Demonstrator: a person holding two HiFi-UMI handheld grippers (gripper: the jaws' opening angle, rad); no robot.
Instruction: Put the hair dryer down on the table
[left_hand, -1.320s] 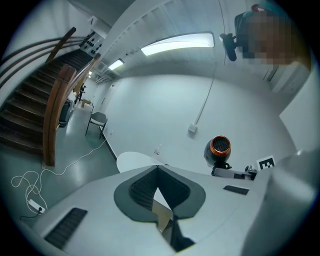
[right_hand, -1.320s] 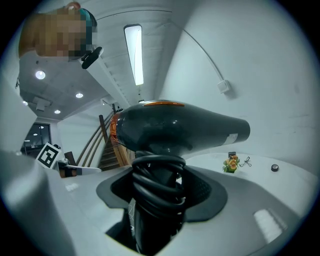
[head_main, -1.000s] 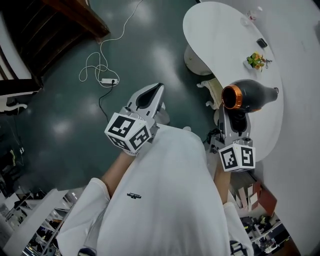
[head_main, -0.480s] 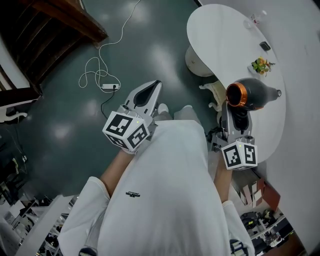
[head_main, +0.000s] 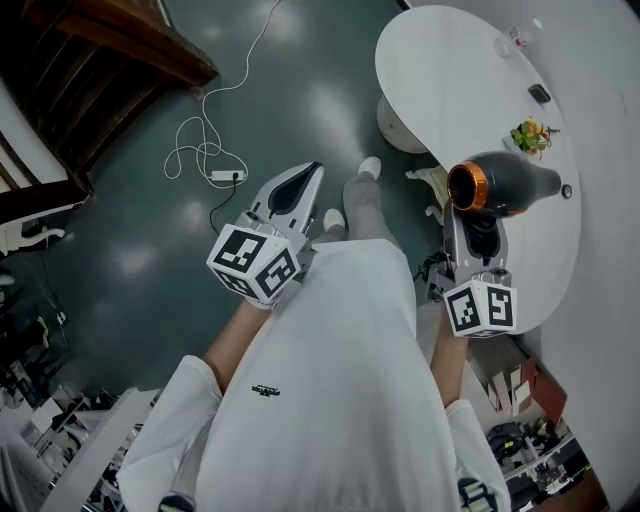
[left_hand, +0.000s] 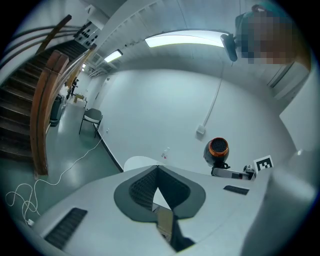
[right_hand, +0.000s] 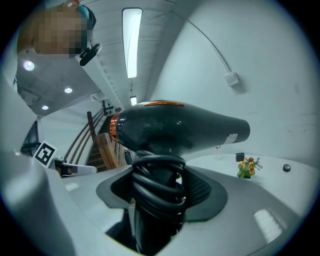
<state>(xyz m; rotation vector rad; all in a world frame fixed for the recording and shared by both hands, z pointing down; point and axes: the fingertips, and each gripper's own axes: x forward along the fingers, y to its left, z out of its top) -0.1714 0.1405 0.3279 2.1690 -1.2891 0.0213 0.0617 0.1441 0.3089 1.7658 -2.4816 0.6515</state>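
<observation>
Foot (head_main: 368, 168) stepped forward | right tongs (head_main: 478, 225) grip hair dryer (head_main: 510, 185) handle | left tongs (head_main: 306, 184) closed, empty | label (right_hand: 232, 138) unreadable

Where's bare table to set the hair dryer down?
Bare: the wide stretch of white table between its floor-side edge and the small flowers, beyond the hair dryer. Crowded: the wall-side strip, with the flowers, a dark block and a round knob.

Indoor hall; wooden staircase (head_main: 130, 45), white table (head_main: 450, 90)
</observation>
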